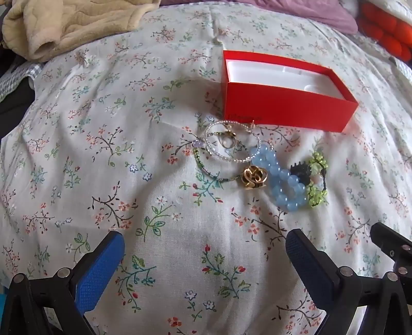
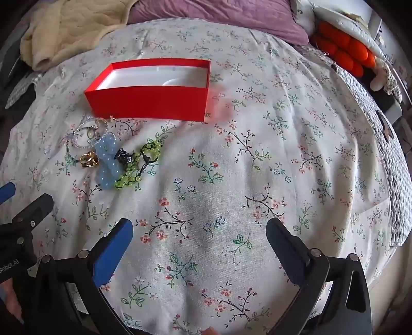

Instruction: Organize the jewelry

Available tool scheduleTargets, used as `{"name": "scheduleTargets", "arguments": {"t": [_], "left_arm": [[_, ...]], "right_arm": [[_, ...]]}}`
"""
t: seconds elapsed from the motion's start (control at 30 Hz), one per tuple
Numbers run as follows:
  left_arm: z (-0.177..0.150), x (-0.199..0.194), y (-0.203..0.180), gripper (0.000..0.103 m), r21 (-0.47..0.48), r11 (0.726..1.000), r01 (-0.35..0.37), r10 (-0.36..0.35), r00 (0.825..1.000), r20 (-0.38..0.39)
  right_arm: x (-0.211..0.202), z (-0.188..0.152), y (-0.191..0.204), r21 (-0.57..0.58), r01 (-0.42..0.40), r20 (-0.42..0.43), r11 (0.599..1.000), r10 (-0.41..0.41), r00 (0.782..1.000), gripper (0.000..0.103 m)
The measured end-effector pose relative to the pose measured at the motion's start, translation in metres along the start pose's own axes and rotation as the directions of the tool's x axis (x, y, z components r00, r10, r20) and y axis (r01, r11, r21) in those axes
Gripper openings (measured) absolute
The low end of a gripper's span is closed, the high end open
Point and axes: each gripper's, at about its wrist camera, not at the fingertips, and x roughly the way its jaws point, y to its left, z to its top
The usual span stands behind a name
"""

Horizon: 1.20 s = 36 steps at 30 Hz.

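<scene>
A pile of jewelry lies on a floral sheet just in front of an open red box (image 1: 288, 108) (image 2: 152, 103) with a white lining. In the pile are a blue bead bracelet (image 1: 285, 180) (image 2: 106, 162), a gold knot piece (image 1: 253, 177) (image 2: 88, 159), a clear bead ring (image 1: 231, 144) (image 2: 88, 134), a green bead strand (image 1: 318, 177) (image 2: 136, 167) and a small black clip (image 1: 301, 170) (image 2: 123, 156). My left gripper (image 1: 204, 239) hangs open, nearer than the pile. My right gripper (image 2: 199, 228) is open too, to the right of the pile, over bare sheet.
A beige blanket (image 1: 69, 23) (image 2: 69, 28) is bunched at the back left. A purple pillow (image 2: 219, 18) lies behind the box, and an orange cushion (image 2: 345, 54) sits at the back right. The left gripper's outer finger (image 2: 31, 214) shows at the right wrist view's left edge.
</scene>
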Motion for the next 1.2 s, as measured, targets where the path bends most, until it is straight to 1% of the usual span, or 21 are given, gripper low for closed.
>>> {"name": "scheduleTargets", "arguments": {"t": [0.37, 0.4, 0.73, 0.9, 1.2], "left_arm": [[-0.0035, -0.0009, 0.0012, 0.103, -0.002, 1.0, -0.008, 0.008, 1.0, -0.002], [-0.0015, 0.0022, -0.0007, 0.103, -0.005, 1.0, 0.0, 0.0, 1.0, 0.003], [-0.0015, 0.0016, 0.0013, 0.103, 0.003, 1.0, -0.007, 0.007, 1.0, 0.002], [-0.0011, 0.0008, 0.0018, 0.103, -0.002, 1.0, 0.006, -0.006, 1.0, 0.005], [-0.0007, 0.0008, 0.0028, 0.103, 0.003, 1.0, -0.002, 0.002, 1.0, 0.004]], "right_arm": [[0.0, -0.0011, 0.0011, -0.005, 0.003, -0.002, 1.0, -0.003, 1.0, 0.103], [0.0, -0.0011, 0.0011, -0.005, 0.003, -0.002, 1.0, -0.003, 1.0, 0.103], [-0.0017, 0.0001, 0.0021, -0.008, 0.008, 0.002, 1.0, -0.008, 1.0, 0.103], [-0.003, 0.0001, 0.0044, -0.015, 0.012, 0.007, 1.0, -0.012, 1.0, 0.103], [-0.0025, -0.0003, 0.0044, -0.015, 0.014, 0.007, 1.0, -0.014, 1.0, 0.103]]}}
